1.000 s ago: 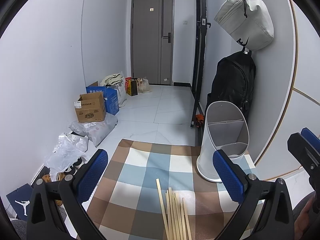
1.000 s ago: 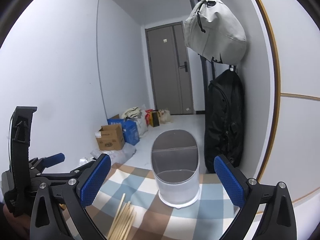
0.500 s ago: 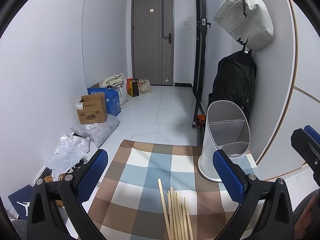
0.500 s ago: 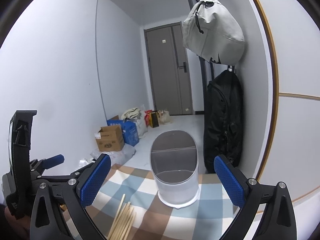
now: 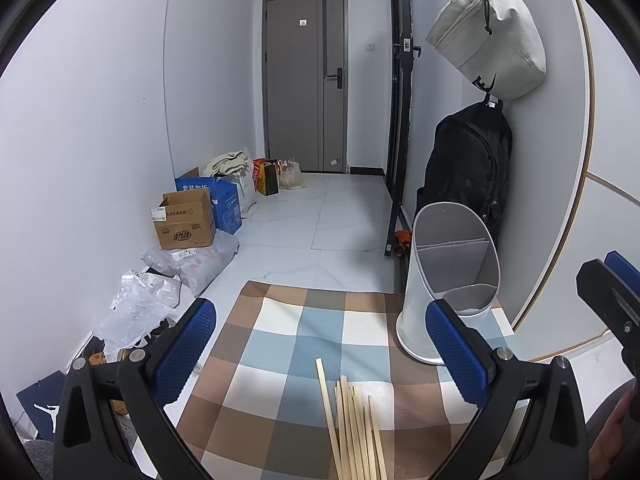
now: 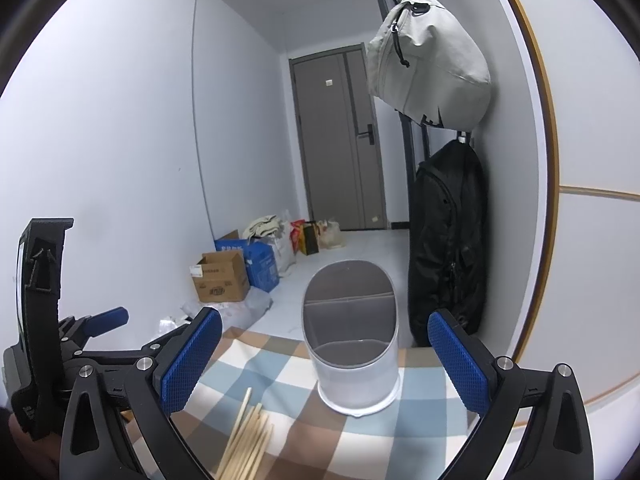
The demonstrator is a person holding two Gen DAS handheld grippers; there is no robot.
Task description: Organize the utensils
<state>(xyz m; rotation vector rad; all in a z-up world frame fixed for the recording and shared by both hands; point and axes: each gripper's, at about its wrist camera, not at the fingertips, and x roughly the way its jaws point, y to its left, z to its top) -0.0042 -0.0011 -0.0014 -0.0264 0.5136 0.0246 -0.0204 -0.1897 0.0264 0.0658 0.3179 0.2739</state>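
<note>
Several wooden chopsticks (image 5: 354,428) lie bundled on a checked cloth (image 5: 288,344), near the front edge; they also show in the right wrist view (image 6: 246,436). A white utensil holder (image 5: 452,280) with a divided inside stands upright at the cloth's far right corner, and in the right wrist view (image 6: 352,340) it is straight ahead. My left gripper (image 5: 320,344) is open and empty above the chopsticks. My right gripper (image 6: 324,360) is open and empty, facing the holder. The left gripper's body shows at the left of the right wrist view (image 6: 84,344).
A black backpack (image 5: 468,168) and a grey bag (image 5: 492,32) hang on the right wall behind the holder. Cardboard boxes (image 5: 186,220) and plastic bags (image 5: 136,308) lie on the floor along the left wall. A grey door (image 5: 306,80) closes the hallway's far end.
Both views have shifted only slightly; the chopsticks and holder sit a little lower in the left wrist view. Both grippers stay open and empty.
</note>
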